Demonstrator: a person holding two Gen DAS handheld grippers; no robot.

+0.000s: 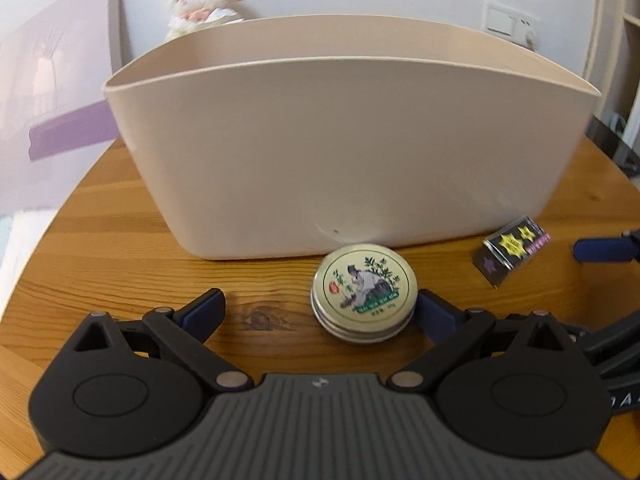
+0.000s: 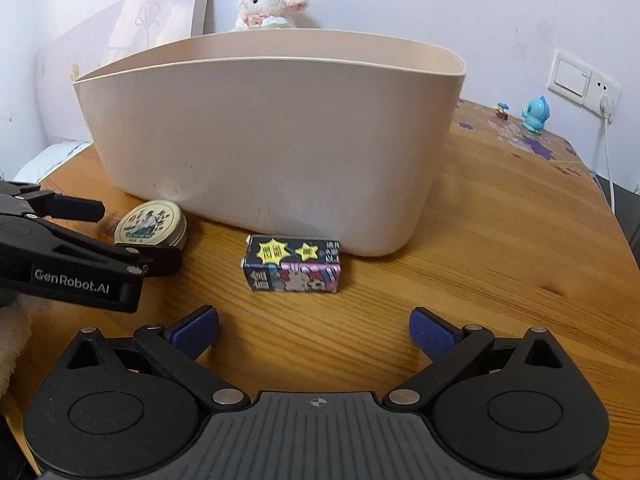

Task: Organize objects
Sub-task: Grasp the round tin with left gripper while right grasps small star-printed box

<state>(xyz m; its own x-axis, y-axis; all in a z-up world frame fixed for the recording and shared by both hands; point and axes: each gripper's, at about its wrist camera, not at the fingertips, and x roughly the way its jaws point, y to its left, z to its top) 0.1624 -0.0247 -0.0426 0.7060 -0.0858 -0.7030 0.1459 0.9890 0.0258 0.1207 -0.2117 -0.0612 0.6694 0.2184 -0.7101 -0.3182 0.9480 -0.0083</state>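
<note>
A: Nearest in the left wrist view, what is the left gripper [image 1: 320, 308] doing?

B: It is spread wide, holding nothing. The round silver metal tin with a painted figure on its lid [image 1: 364, 294] lies flat on the warm brown wooden counter [image 1: 120, 248] between its blue-padded fingers [image 1: 206, 308], close against the right-hand one, at lower centre of the frame. Whether that pad touches the tin I cannot tell.

A: And the right gripper [image 2: 314, 332]?

B: Also wide open and empty, low in the right wrist view. Just beyond it, at centre frame, the small black cardboard box with yellow starbursts [image 2: 292, 264] lies on its side on the counter, apart from both pads.

A: What lies behind those two?

B: The large beige plastic tub [image 2: 264, 148], open-topped, standing upright. The tin and the box each sit just in front of its near wall. Its inside is hidden from both views.

A: Farther back?

B: A white plush lamb [image 2: 270, 4] shows above the tub's far rim, against the white wall. At upper right of the right wrist view, a small blue plastic figurine [image 2: 535, 114] stands on the counter beneath a white wall socket [image 2: 584, 80].
</note>
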